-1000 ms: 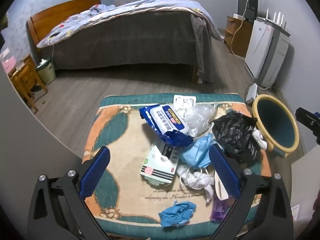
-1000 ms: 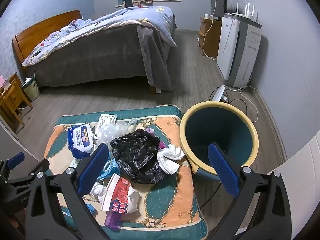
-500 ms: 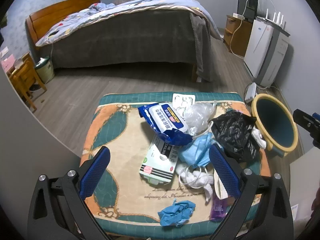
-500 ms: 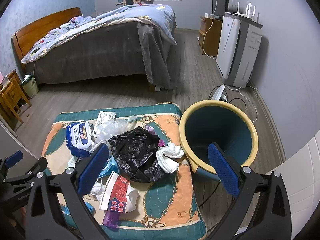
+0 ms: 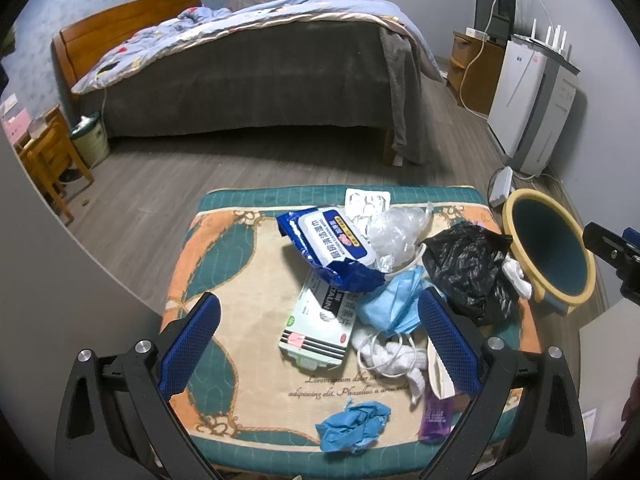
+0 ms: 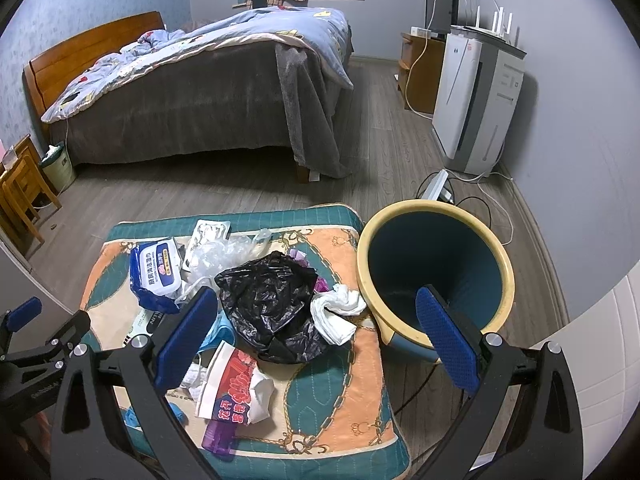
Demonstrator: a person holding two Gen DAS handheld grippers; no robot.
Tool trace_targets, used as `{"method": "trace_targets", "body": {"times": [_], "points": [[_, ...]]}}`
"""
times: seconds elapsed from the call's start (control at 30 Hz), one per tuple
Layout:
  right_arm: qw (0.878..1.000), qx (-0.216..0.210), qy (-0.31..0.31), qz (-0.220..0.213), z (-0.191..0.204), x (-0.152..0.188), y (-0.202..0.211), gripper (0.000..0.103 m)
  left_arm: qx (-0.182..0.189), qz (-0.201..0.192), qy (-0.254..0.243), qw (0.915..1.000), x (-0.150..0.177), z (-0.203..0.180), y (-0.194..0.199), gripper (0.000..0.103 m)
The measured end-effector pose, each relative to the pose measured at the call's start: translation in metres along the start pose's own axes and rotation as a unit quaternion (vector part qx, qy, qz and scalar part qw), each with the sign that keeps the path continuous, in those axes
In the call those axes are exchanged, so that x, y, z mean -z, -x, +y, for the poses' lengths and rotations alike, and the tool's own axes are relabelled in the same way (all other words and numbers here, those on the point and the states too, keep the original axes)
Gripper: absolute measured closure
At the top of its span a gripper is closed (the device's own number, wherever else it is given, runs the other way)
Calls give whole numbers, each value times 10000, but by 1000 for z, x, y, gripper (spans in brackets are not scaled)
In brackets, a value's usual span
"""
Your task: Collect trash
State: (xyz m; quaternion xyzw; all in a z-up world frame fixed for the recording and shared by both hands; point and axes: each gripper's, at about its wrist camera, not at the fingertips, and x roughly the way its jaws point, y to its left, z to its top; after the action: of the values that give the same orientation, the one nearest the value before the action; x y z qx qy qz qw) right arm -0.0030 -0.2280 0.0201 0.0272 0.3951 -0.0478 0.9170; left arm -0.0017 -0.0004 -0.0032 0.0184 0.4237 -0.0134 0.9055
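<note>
- Left wrist view: left tool (image 5: 318,334) spread wide, holding nothing, above the trash heap on the bench (image 5: 224,280); its right finger hides part of the blue mask (image 5: 390,304); the bin (image 5: 548,256) stands past the bench's right edge.
- Right wrist view: right tool (image 6: 316,330) wide, empty; the black bag (image 6: 272,304) lies between its fingers; the purple wrapper (image 6: 218,436) is partly covered.

Black bag (image 6: 272,308); teal bin (image 6: 436,276), yellow rim.

The left gripper (image 5: 318,346) is showing black angular arms, each carrying silver round screws and ending in fingers (image 5: 190,346) with blue, net-textured pads. The right gripper (image 6: 316,340) is wearing identical black frames, screws and blue pads (image 6: 446,342).
</note>
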Motion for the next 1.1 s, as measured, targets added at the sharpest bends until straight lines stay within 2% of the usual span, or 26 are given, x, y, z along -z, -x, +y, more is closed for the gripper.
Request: {"method": "trace_targets", "body": {"times": [0.7, 0.9, 1.1], "points": [[10000, 15, 22, 27, 1, 0, -2, 6, 92, -66, 64, 9999, -1, 1, 3, 5], [10000, 66, 41, 24, 2, 1, -2, 6, -1, -247, -22, 9997, -2, -1, 6, 5], [9999, 42, -28, 100, -1, 1, -5, 6, 52, -156, -80, 9998, -1, -3, 2, 5]]}}
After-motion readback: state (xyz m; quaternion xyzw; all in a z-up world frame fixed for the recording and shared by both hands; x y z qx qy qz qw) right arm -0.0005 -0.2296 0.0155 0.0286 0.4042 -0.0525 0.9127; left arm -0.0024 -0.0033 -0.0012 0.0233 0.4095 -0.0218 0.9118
